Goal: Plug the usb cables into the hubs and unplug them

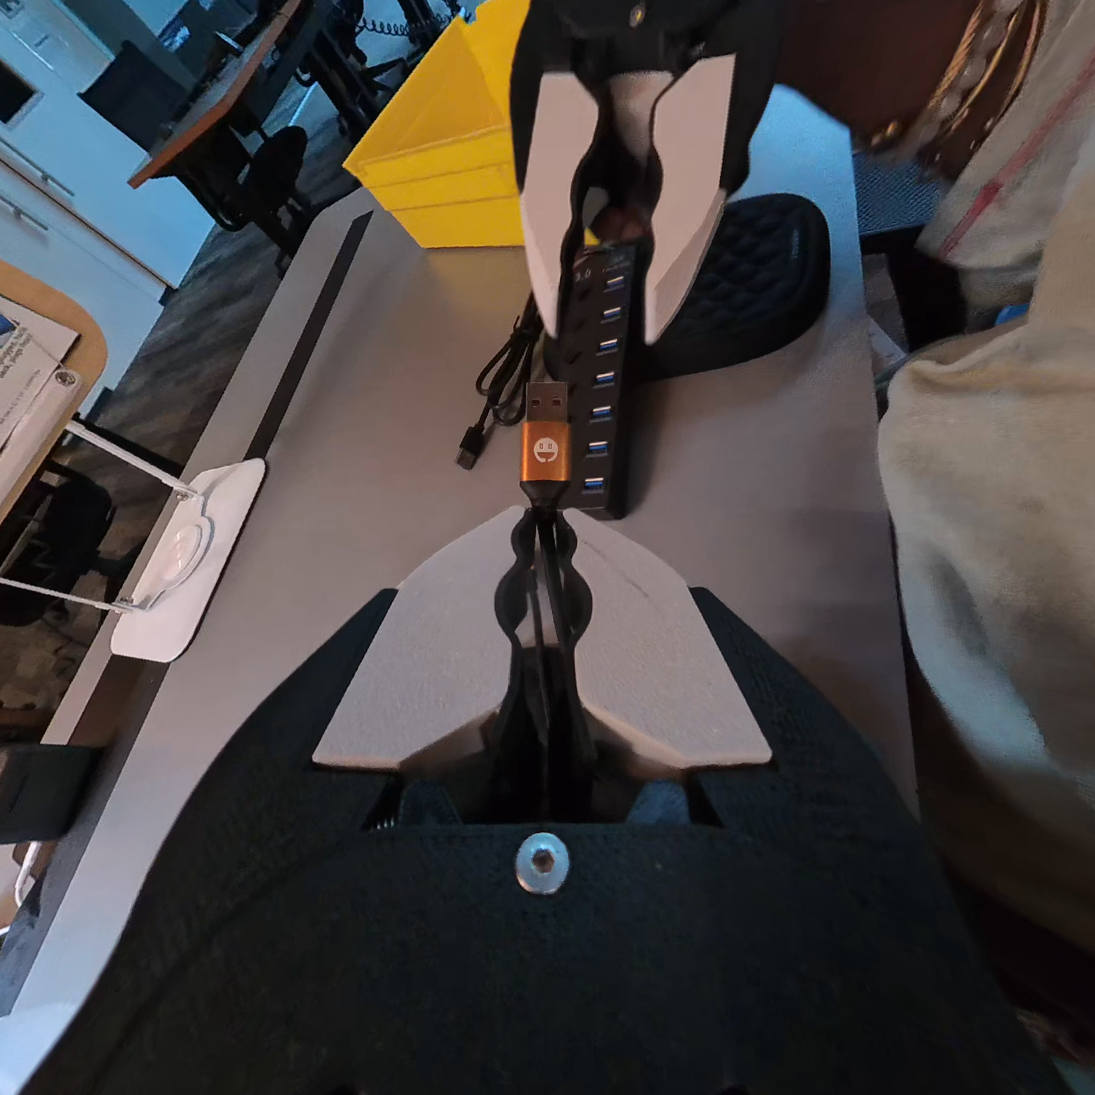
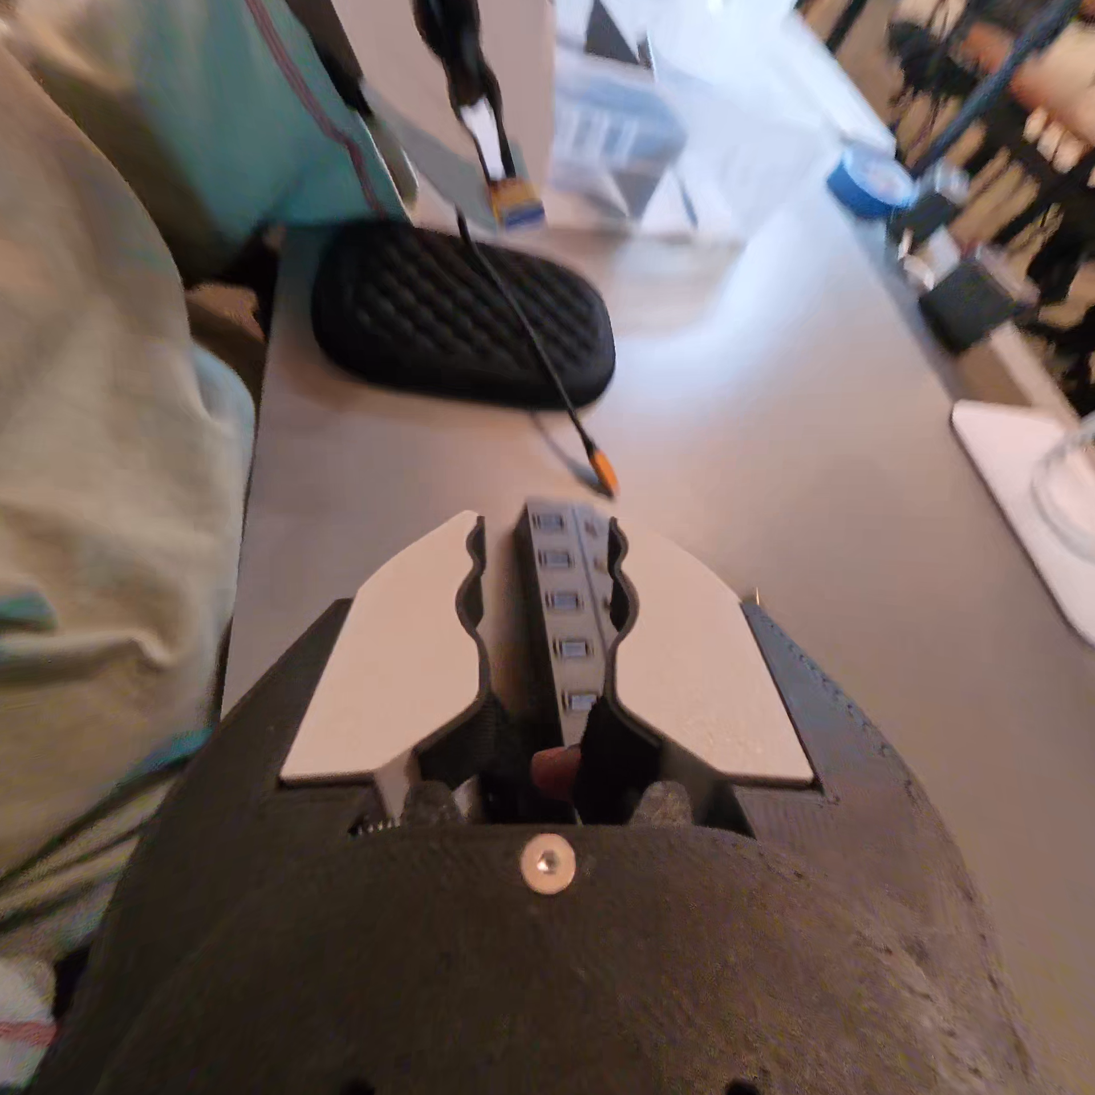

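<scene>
The left gripper (image 1: 544, 515) pinches the black cable just behind an orange USB plug (image 1: 545, 441), jaws closed on it. The plug's metal tip points forward, hovering beside the black multi-port USB hub (image 1: 607, 379) without entering a port. The right gripper (image 2: 548, 524) clamps the hub's far end, holding it over the grey table (image 1: 379, 379) near a black quilted wrist rest (image 2: 462, 314).

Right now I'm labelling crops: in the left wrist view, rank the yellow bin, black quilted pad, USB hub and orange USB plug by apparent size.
1. yellow bin
2. black quilted pad, partly hidden
3. USB hub
4. orange USB plug, smallest though nearest
</scene>
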### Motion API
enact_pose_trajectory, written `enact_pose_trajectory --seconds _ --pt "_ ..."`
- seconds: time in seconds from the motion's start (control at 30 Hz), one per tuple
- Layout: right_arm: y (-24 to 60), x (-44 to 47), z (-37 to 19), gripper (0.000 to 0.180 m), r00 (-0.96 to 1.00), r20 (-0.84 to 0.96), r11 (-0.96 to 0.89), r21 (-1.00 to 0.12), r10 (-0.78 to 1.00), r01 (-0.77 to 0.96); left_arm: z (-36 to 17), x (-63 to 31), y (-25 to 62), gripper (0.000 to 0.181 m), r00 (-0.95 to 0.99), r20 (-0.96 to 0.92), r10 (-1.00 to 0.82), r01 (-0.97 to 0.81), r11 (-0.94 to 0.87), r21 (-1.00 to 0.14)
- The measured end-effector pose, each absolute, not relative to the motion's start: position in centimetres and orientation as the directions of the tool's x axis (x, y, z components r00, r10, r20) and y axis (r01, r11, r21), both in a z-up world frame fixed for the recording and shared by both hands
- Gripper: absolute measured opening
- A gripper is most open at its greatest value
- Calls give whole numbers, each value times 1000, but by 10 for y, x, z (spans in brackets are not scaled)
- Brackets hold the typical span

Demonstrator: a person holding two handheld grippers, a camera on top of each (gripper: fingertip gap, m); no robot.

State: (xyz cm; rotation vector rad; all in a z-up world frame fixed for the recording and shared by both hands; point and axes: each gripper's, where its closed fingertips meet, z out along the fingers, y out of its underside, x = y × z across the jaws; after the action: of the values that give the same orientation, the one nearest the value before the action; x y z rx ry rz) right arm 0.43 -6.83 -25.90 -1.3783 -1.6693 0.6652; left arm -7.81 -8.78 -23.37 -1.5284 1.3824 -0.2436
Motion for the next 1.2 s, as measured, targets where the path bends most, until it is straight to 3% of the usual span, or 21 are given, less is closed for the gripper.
enact_pose_trajectory --seconds 0.13,0.47,0.8,0.9,1.07,1.2 --pt "-43 55 -281 56 100 253 128 -746 962 654 -243 -82 -83 7 332 -429 -840 -633 139 -762" --pt "-17 94 -309 71 175 259 35 -644 950 765 -258 -83 -79 7 322 -409 -854 -686 87 -722" --pt "-17 89 -329 62 183 62 -65 -784 981 617 -258 -81 -80 6 315 -383 -869 -656 92 -749" --pt "-19 82 -327 60 129 85 -1 -833 988 553 -256 -81 -80 6 317 -373 -872 -641 93 -762" --pt "-38 66 -274 58 77 164 120 -910 983 398 -253 -83 -81 7 329 -360 -873 -612 93 -785" --pt "-50 52 -236 57 41 248 207 -879 968 430 -246 -82 -82 7 333 -314 -889 -531 98 -842"
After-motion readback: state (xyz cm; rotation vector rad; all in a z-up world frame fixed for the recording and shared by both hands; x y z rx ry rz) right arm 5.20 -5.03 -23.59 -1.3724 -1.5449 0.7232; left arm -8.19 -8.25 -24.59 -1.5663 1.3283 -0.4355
